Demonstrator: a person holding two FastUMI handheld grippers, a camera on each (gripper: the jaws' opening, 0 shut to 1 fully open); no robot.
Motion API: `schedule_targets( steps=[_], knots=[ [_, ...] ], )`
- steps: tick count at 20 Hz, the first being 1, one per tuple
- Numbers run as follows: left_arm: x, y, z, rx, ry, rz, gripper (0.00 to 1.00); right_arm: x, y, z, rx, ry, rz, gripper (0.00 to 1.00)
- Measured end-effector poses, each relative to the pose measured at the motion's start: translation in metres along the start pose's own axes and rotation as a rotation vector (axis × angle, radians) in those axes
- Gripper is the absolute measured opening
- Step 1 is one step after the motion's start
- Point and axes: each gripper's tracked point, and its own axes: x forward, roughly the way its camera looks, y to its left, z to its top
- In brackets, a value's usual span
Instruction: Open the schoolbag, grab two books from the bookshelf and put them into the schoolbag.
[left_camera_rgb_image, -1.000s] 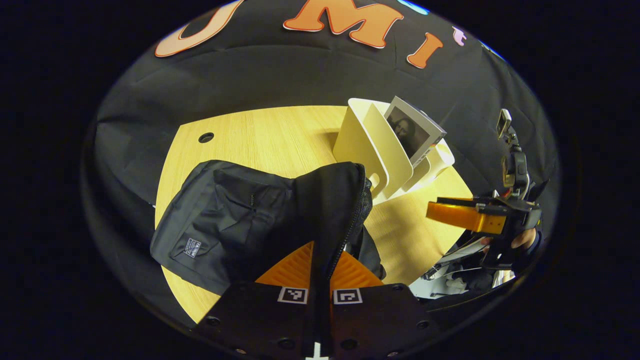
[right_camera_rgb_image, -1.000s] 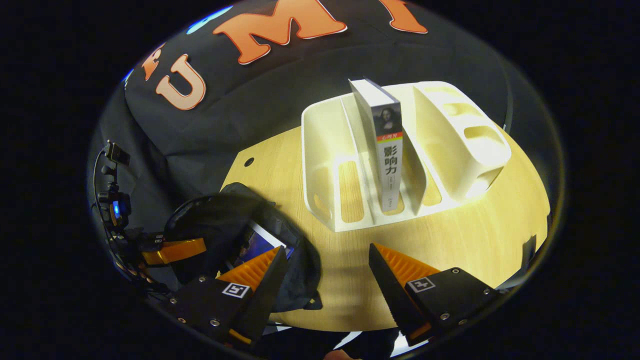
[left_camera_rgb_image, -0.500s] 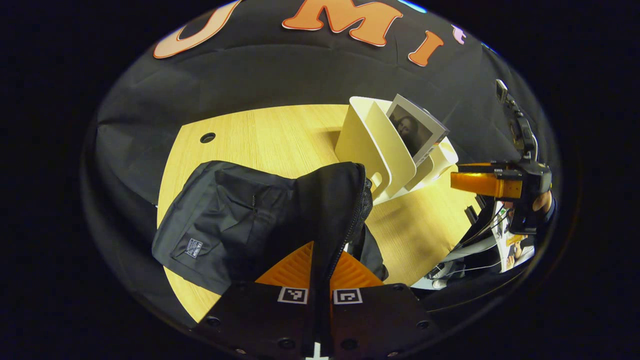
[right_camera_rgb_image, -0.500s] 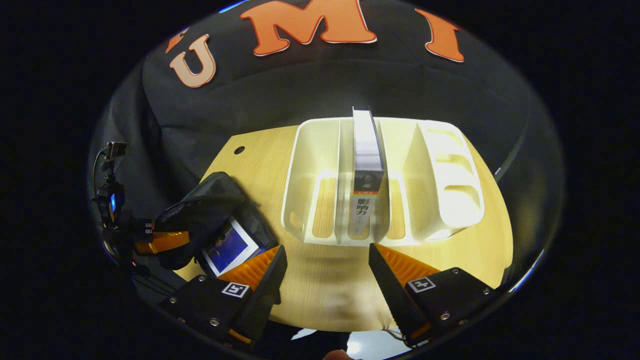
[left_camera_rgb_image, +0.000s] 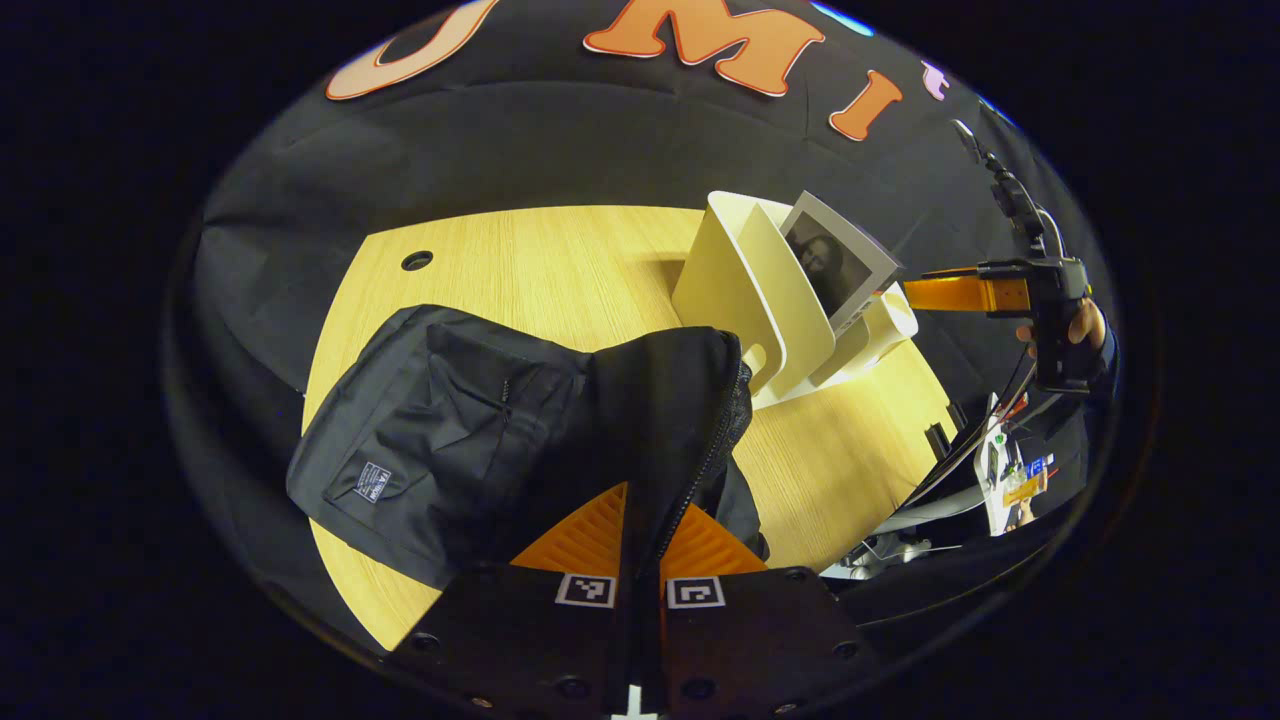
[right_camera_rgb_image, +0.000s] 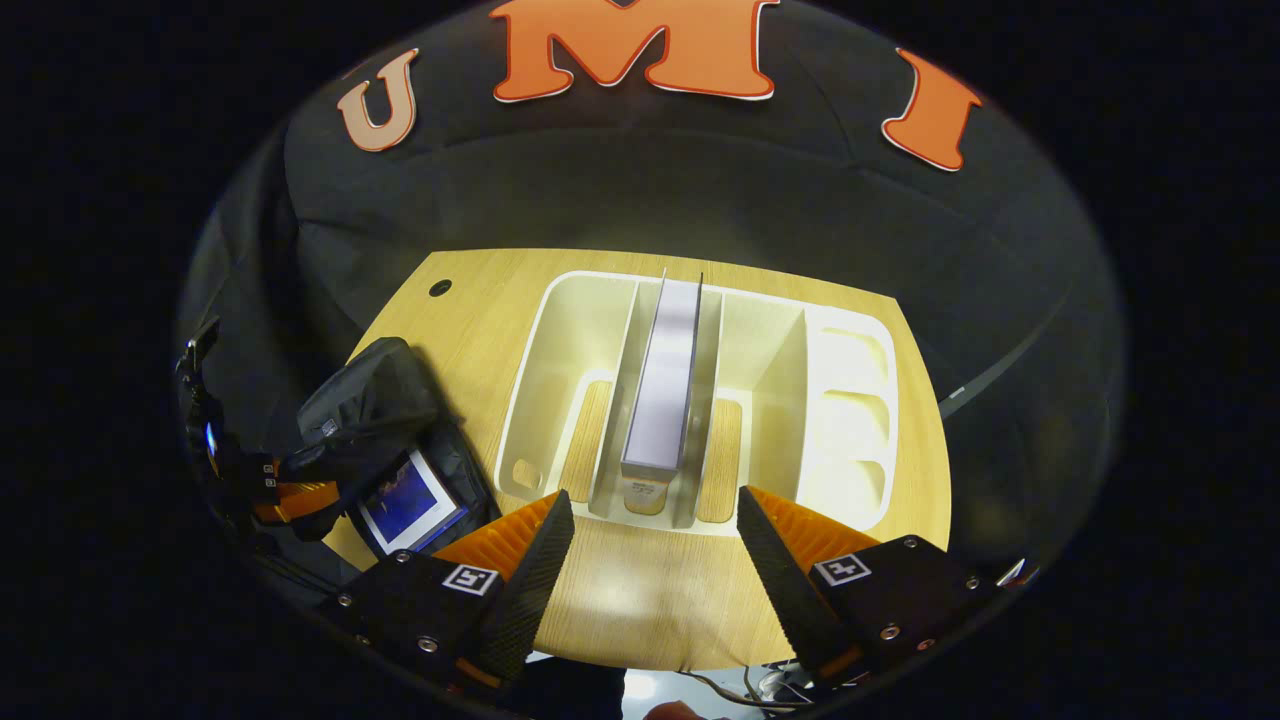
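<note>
- Left gripper (left_camera_rgb_image: 640, 525), bottom centre of the left gripper view: fingers clenched on the zipper edge of one black schoolbag (left_camera_rgb_image: 470, 430).
- Right gripper (right_camera_rgb_image: 650, 560), bottom centre of the right gripper view: fingers spread, grasping nothing.
- One bookshelf (right_camera_rgb_image: 850, 400), centre frame, holding one upright book (right_camera_rgb_image: 662, 400).
- One blue-covered book (right_camera_rgb_image: 405, 505) inside the schoolbag, lower left.

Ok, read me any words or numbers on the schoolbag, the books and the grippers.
Patch on schoolbag: too small to read.
Spine foot of book in bookshelf: too blurred to read.
Book inside schoolbag: no legible text.
Square markers on right gripper: coded patterns, no words.
</note>
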Motion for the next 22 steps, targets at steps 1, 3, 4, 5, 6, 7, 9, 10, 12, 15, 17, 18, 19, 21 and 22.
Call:
schedule_targets(
  steps=[1,3,4,5,6,7,9,10,12,15,17,18,19,21,22],
  knots=[
    [0.001,0.0,0.0,-0.002,0.001,-0.001,0.05,0.002,-0.002,0.006,-0.006,0.009,0.001,0.99],
    [0.001,0.002,-0.001,-0.003,0.002,-0.002,0.05,0.006,-0.006,0.018,-0.009,0.03,-0.001,0.99],
    [0.002,0.001,-0.002,-0.006,0.003,-0.005,0.05,0.012,-0.01,0.022,-0.009,0.053,-0.01,0.99],
    [0.003,0.002,-0.002,-0.013,0.006,-0.007,0.05,0.019,-0.014,0.027,-0.005,0.072,-0.02,0.99],
    [0.005,0.002,-0.002,-0.02,0.01,-0.009,0.05,0.025,-0.018,0.032,0.006,0.091,-0.033,0.99],
    [0.006,0.002,-0.003,-0.023,0.01,-0.011,0.05,0.032,-0.018,0.038,0.018,0.1,-0.024,0.99],
    [0.007,0.001,-0.004,-0.035,0.011,-0.018,0.05,0.039,-0.019,0.047,0.02,0.12,-0.02,0.99],
    [0.008,0.002,-0.005,-0.041,0.012,-0.021,0.05,0.043,-0.02,0.051,0.012,0.129,-0.028,0.99],
    [0.008,0.004,-0.005,-0.045,0.014,-0.022,0.05,0.051,-0.017,0.058,0.015,0.149,-0.02,0.99],
    [0.009,0.005,-0.006,-0.043,0.021,-0.021,0.05,0.064,-0.015,0.064,0.007,0.175,-0.025,0.99],
    [0.011,0.004,-0.006,-0.049,0.028,-0.022,0.05,0.074,-0.015,0.064,0.005,0.201,-0.037,0.95],
    [0.011,0.004,-0.006,-0.046,0.031,-0.023,0.05,0.08,-0.016,0.063,0.005,0.215,-0.048,0.91],
    [0.012,0.004,-0.006,-0.044,0.033,-0.024,0.05,0.084,-0.016,0.062,0.007,0.227,-0.059,0.88],
    [0.012,0.005,-0.007,-0.041,0.035,-0.027,0.05,0.091,-0.013,0.058,0.023,0.253,-0.062,0.77],
    [0.012,0.004,-0.007,-0.042,0.037,-0.03,0.05,0.093,-0.009,0.057,0.041,0.268,-0.057,0.58]
  ],
)
